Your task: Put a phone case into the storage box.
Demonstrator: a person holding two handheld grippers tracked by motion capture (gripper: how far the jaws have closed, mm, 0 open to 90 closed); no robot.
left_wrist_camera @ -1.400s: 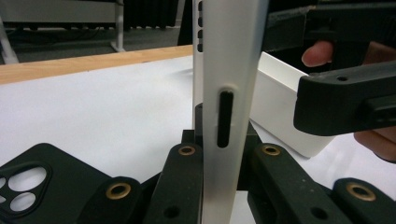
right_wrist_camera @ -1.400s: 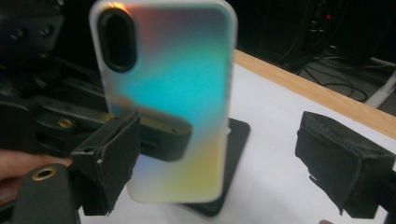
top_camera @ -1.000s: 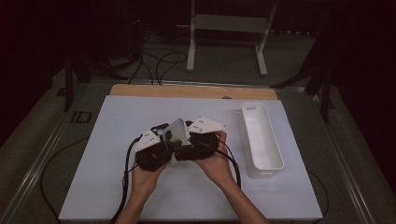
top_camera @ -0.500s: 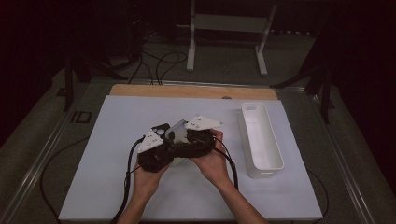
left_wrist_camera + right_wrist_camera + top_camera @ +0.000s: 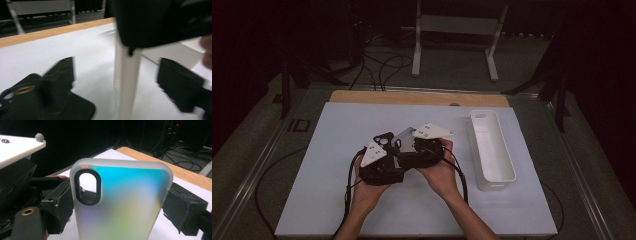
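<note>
Right gripper view is showing the relation that matters: a frosted, iridescent phone case [image 5: 120, 202] is standing upright between the two black jaws of the right gripper [image 5: 121, 207], its long axis running up and away from the jaws and its camera cut-out sitting at the upper left. The jaws are spread wide across the case's width, and their pads seem to be pressing on its two long edges, so this gripper is judged to be carrying it. In the left gripper view the same case is appearing edge-on as a pale vertical strip between the jaws of the left gripper [image 5: 122, 82], which have just been opening; they are now standing wide, with clear gaps on both sides of the strip, gripping nothing. In the high view both hands are meeting over the middle of the table [image 5: 337, 200], a little nearer its near edge than its far one, with the left gripper's and right gripper's noses almost touching and the case tilting up between them. A white tray [image 5: 475, 150] is lying along the table's right edge, near the right hand [image 5: 439, 172] and farther from the left hand [image 5: 367, 192]. Any carry toward that tray is therefore looking like the right hand's work.
</note>
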